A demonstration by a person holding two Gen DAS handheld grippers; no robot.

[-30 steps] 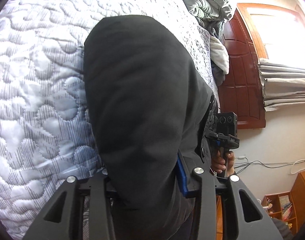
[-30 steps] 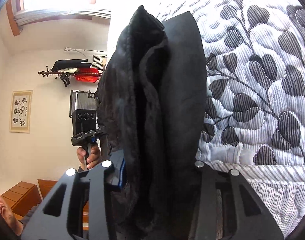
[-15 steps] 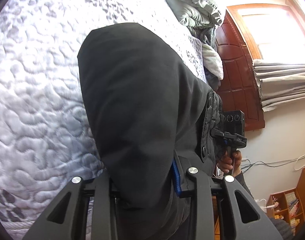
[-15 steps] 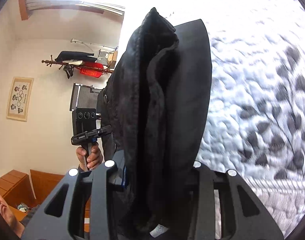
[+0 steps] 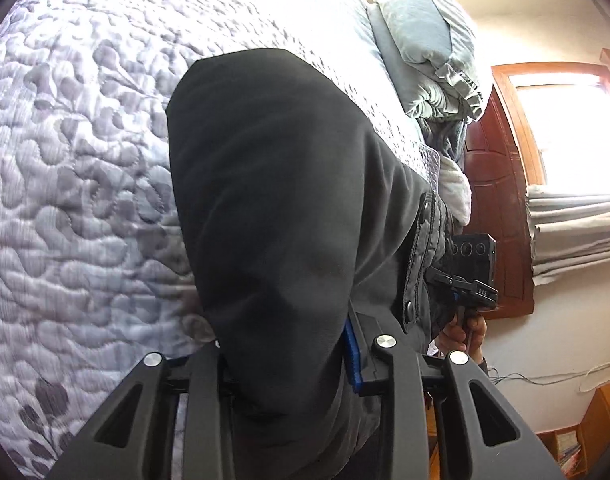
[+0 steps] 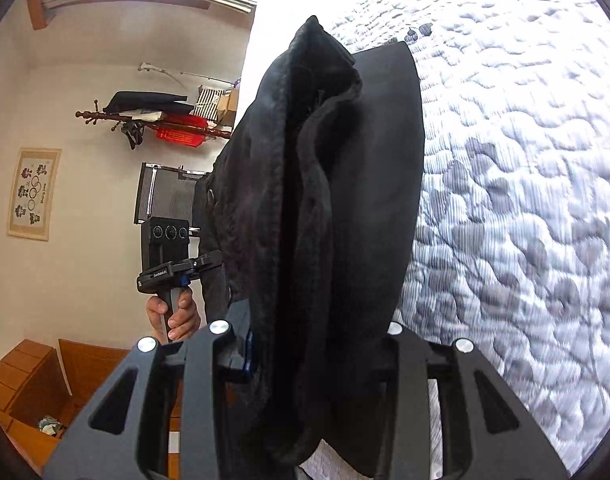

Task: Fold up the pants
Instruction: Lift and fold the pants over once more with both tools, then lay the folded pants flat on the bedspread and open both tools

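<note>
Both views have swung across the bed (image 5: 85,200) since a second ago: its quilted leaf-print cover now reads blurred and washed out, more of the pale pillow (image 5: 425,40) shows in the left wrist view, and the large dark leaves that filled the right wrist view have slid out of sight. The left hand-held gripper (image 5: 289,364) tightened slightly at the start of that second and then stayed as it was, with cloth between its jaws throughout.

The black pants (image 5: 273,200) hang doubled over, lifted above the bed cover, and stretch from one gripper to the other. The left hand-held gripper is clamped narrowly on a smooth folded edge of them. The right hand-held gripper (image 6: 317,344) is clamped narrowly on a thicker bunch (image 6: 313,216) with a fuzzy inner face showing.

Beyond the bed stand a dark red wooden headboard (image 5: 501,216), a bright window (image 5: 565,128) and grey curtains (image 5: 577,232). On the other side are a coat rack (image 6: 153,120) and a framed picture (image 6: 33,194) on the wall.

Each view catches the opposite hand: the person's right hand (image 5: 471,330) and left hand (image 6: 173,316), each gripping a handle.
</note>
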